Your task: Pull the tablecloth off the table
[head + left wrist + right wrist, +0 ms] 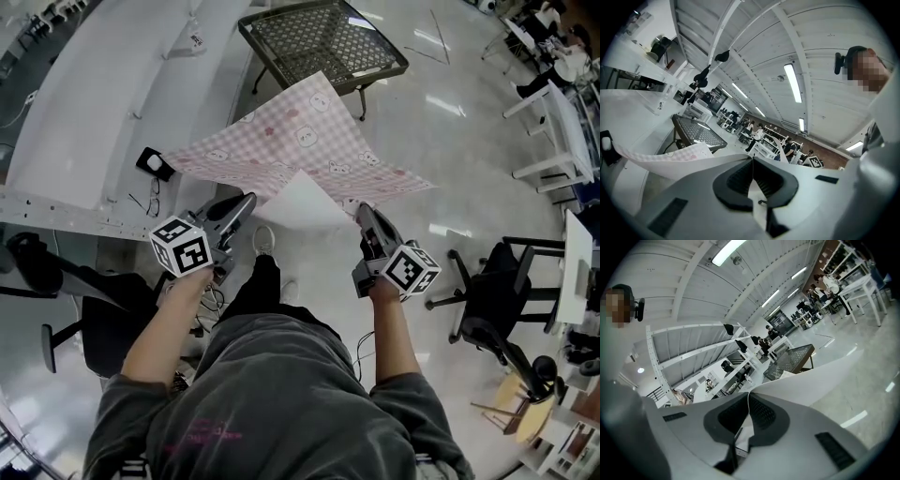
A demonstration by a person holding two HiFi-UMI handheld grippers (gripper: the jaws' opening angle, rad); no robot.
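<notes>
Close to the body, the tablecloth (300,141) is being gripped at its near edge by the left tool (248,202) and the right tool (360,212), both clenched on it. Ahead, it is being held aloft, its far corner reaching toward the mesh counter's (323,42) near edge.

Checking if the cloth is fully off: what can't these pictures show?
- Head view: whether the far corner of the pink checked tablecloth touches the dark mesh-top table; from above they overlap.
- Right gripper view: its pattern; only white underside shows past the right claw.
- Head view: small black object on the white bench; too small to identify.
</notes>
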